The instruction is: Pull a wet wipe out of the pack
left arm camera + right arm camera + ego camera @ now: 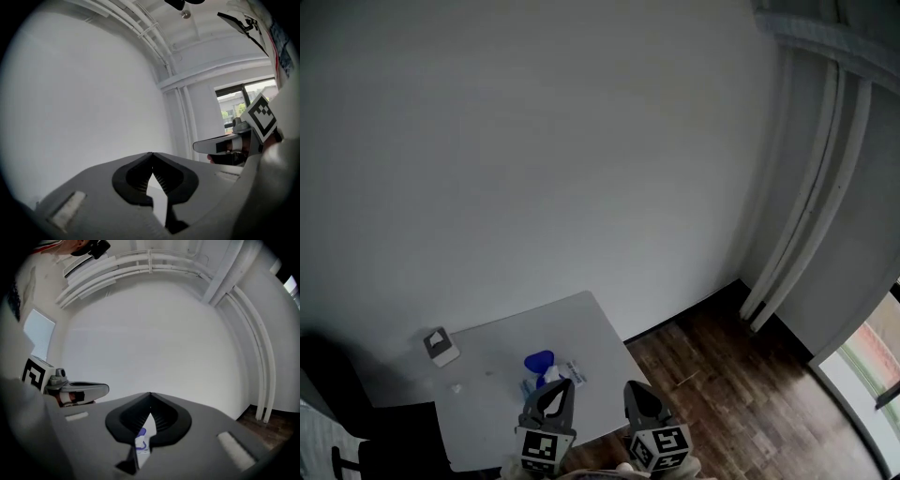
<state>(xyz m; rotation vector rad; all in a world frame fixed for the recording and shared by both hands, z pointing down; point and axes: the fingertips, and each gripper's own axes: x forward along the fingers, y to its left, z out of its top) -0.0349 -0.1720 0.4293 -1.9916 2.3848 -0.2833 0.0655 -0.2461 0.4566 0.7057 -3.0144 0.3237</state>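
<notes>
- My left gripper point(555, 394) hangs over the near edge of the white desk point(492, 417). Its jaws are pressed tip to tip with nothing between them, and only bare desk shows through the slot behind the tips.
- My right gripper point(639, 394) sits just beside it, out past the desk's corner and above the dark wooden floor point(722, 375). Those jaws are closed too.
- In the right gripper view a bit of white with blue print shows in that slot. I take it for the pack seen beyond the jaws, not something pinched, but I can't be sure.
- The soft white-and-blue wet wipe pack point(547, 373) lies flat on the desk, just ahead of my left jaws, with a blue rounded flap at its far end. I see no wipe drawn out of it.
- A small grey-and-white box point(441, 346) sits well apart, near the far left corner.
- Both grippers aim level at the plain white wall, not down at the pack. This looks like a carrying pose, so I judge the pull hasn't begun.
- Next I'd tip downward, with one set of jaws steadying the pack and the other opening for the wipe.
</notes>
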